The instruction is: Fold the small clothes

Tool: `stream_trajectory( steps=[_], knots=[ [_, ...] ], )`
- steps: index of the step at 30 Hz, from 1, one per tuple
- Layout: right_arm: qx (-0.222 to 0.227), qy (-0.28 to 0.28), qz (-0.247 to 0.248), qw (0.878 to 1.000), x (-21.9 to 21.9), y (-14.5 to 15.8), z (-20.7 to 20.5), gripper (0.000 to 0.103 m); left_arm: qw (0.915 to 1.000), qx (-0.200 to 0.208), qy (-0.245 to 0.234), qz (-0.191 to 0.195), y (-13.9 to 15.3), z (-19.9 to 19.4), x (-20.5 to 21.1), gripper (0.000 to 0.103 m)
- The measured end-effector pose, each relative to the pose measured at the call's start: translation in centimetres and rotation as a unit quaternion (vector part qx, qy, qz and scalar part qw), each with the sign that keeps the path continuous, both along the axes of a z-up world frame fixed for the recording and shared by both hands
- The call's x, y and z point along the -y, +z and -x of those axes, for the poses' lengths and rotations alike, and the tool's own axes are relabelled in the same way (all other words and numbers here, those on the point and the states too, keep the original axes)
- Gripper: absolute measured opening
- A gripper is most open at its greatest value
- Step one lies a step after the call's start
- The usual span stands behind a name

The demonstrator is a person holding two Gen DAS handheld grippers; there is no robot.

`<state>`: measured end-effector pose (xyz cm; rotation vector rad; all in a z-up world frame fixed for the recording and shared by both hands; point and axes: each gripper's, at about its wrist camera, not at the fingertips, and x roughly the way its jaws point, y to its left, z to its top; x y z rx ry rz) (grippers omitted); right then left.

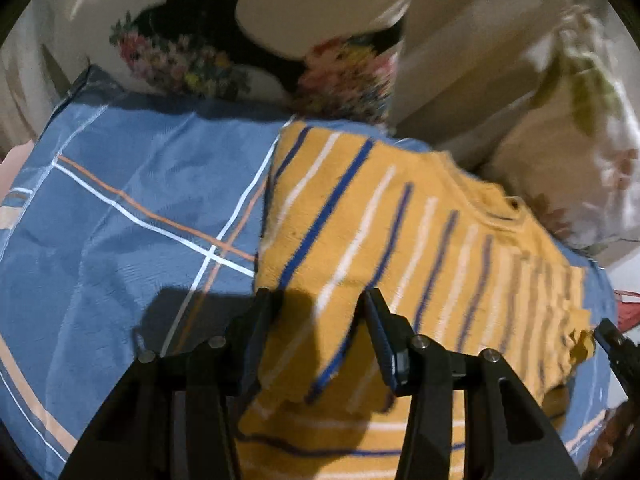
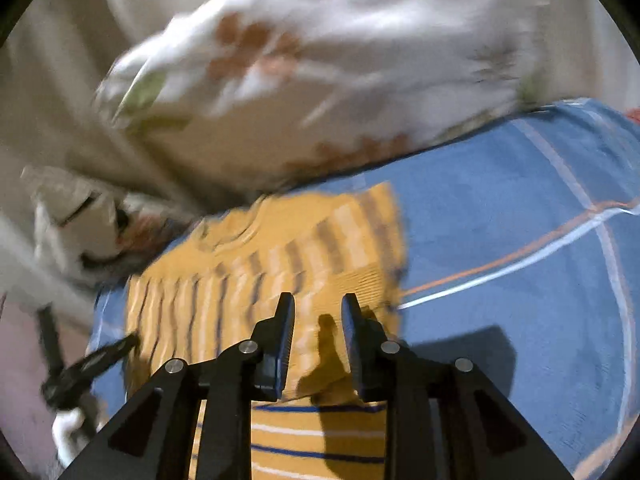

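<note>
Yellow striped sweater [image 1: 400,240] is lying on blue plaid bedsheet [image 1: 120,208], filling center-right of left wrist view & lower center of right wrist view. Left gripper [image 1: 318,304] is hanging wide open over its hem, gripping nothing. Right gripper [image 2: 318,308] is sitting partly open over a folded edge, also w/ nothing pinched. Floral pillow [image 2: 320,60] is blurring across upper frame.

We see one small knitted sweater [image 1: 400,216], mustard yellow with thin blue and white stripes, lying on the blue bed sheet. It is partly folded: one side is turned over the body, so the upper layer's stripes cross those of the layer beneath. A ribbed cuff lies on top.
</note>
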<state>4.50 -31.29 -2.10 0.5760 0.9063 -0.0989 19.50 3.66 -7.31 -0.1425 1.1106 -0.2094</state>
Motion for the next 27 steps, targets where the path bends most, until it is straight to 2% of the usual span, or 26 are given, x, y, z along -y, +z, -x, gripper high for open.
stream_trajectory(
  steps=[2,3,5,11,14,17,18,20,24,27],
  knots=[
    [-0.021,0.024,-0.017,0.999,-0.4,-1.6,-1.0,0.027,0.9999,-0.012,0.008,0.002,-0.9,-0.7,-0.2,0.053],
    [-0.045,0.024,-0.013,0.999,-0.4,-3.2,-1.6,0.027,0.9998,-0.014,0.011,0.0,-1.1,-0.9,-0.2,0.057],
    [-0.06,0.021,-0.003,0.998,-0.2,-4.6,-2.1,0.025,0.9998,-0.017,0.009,-0.001,-1.4,-1.3,-0.2,0.06],
    [-0.054,0.017,0.007,0.998,-0.6,-2.7,-0.3,0.029,0.9999,0.0,-0.015,0.006,0.8,1.0,-1.7,0.06],
    [-0.063,-0.008,0.021,0.998,-0.4,-2.2,2.9,0.029,0.9996,-0.006,-0.025,0.015,0.7,3.6,-3.8,0.06],
    [-0.096,-0.046,0.028,0.994,0.0,-3.1,6.6,0.036,0.9983,-0.034,-0.036,0.03,-0.9,6.0,-5.9,0.06],
    [-0.107,-0.052,0.015,0.993,-0.1,-3.7,8.1,0.036,0.9975,-0.043,-0.042,0.037,-1.4,6.7,-6.5,0.06],
    [-0.12,-0.057,-0.011,0.991,-0.6,-4.7,10.4,0.036,0.9962,-0.036,-0.059,0.053,-1.6,8.5,-7.3,0.06],
    [-0.115,-0.061,-0.036,0.991,-2.5,-4.7,15.0,0.036,0.9914,-0.045,-0.098,0.074,-1.5,11.5,-8.0,0.06],
    [-0.121,-0.057,-0.049,0.99,-3.6,-4.7,16.8,0.036,0.9887,-0.049,-0.116,0.082,-1.6,13.5,-8.1,0.06]
  ],
)
